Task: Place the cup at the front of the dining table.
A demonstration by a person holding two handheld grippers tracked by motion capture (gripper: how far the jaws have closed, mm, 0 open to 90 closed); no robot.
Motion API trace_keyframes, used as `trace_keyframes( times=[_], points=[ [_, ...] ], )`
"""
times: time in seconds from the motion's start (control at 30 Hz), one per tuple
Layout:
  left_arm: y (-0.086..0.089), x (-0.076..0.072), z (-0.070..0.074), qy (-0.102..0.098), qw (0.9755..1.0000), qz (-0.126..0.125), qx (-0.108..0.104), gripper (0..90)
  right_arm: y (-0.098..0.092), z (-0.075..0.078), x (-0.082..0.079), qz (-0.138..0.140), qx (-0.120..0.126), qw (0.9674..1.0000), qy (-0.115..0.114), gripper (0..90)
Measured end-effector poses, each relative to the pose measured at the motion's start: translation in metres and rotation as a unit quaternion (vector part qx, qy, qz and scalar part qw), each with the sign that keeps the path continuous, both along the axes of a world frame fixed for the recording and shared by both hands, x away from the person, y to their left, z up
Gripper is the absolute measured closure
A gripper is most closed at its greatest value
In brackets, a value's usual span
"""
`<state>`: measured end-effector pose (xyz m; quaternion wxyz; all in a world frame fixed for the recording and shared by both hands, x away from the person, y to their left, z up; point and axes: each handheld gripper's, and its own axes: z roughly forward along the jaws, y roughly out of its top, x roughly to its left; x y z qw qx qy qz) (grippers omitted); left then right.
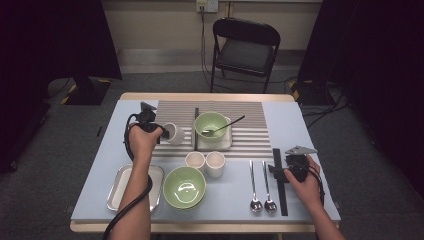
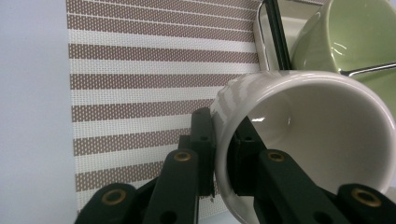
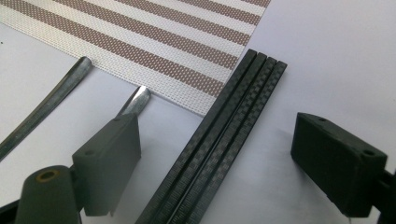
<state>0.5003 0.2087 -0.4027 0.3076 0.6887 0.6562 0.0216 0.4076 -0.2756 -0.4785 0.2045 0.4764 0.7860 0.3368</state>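
Left gripper view: left gripper (image 2: pixel 224 161) clenched on rim of white glazed ceramic cup (image 2: pixel 303 140), tipped over striped woven placemat (image 2: pixel 154 70). Cup looks rigid, slick, breakable; wall pinch suits. Right gripper (image 3: pixel 215 163) released, straddling black chopsticks (image 3: pixel 219 140).

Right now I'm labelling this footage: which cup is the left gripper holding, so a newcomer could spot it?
Start at the striped mat at the table's far middle. At its left edge, left of the white tray with the green bowl, is a white cup. Unlike the two upright cups nearer the person, it is tipped sideways, rim clamped by the left gripper.
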Motion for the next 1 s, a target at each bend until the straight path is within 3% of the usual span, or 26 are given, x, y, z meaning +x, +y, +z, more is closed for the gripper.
trace_keyframes(
  times=[0.47,1.0],
  points=[
    [-0.001,0.005,-0.003,0.002,1.0000,0.001,0.007,82.8,0.000,0.000,0.000,0.000,0.000,1.0000,0.000,14.9],
    [-0.004,0.009,-0.013,0.011,0.9999,0.000,-0.001,82.8,0.000,0.000,0.000,0.000,0.000,1.0000,-0.001,14.9]
  ],
)
